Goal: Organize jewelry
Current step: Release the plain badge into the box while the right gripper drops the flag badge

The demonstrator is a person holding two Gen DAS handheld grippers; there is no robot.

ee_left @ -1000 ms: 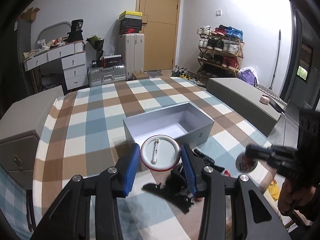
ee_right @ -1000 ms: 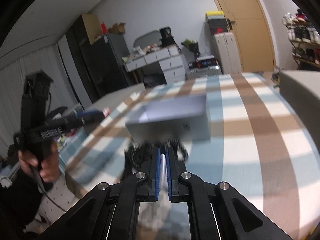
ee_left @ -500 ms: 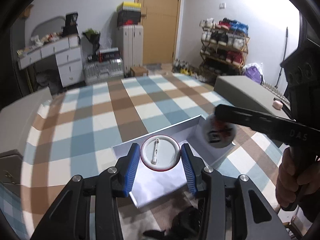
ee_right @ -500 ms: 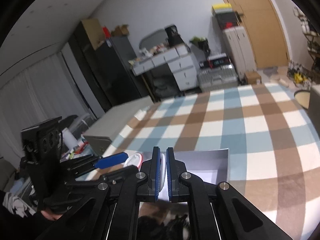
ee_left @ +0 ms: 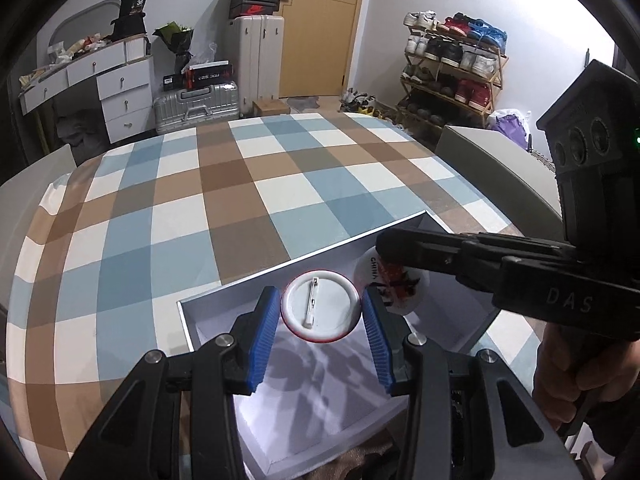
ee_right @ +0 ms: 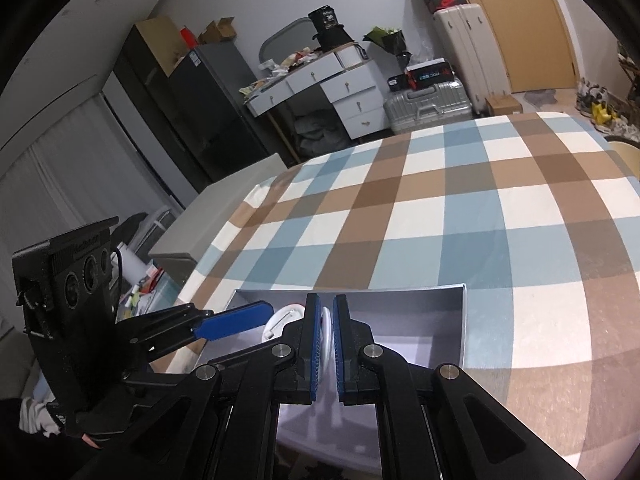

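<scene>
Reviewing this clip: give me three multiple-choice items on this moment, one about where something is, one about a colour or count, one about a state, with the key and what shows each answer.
1. Where is the left gripper holding its pin badge?
A. above the open grey box
B. over the shoe rack
C. flat on the checked cloth, away from the box

2. How many badges are held in all?
A. none
B. one
C. two

3. Which side of the left gripper's badge faces its camera?
A. the printed front
B. the white back with the pin
C. only the thin edge

Key: 1 A, the box's pale floor lies right under the badge and jaws. 2 C, the right gripper also clamps a printed badge, seen edge-on in its own view. 3 B, the metal pin bar runs down a plain white disc with a red rim.
</scene>
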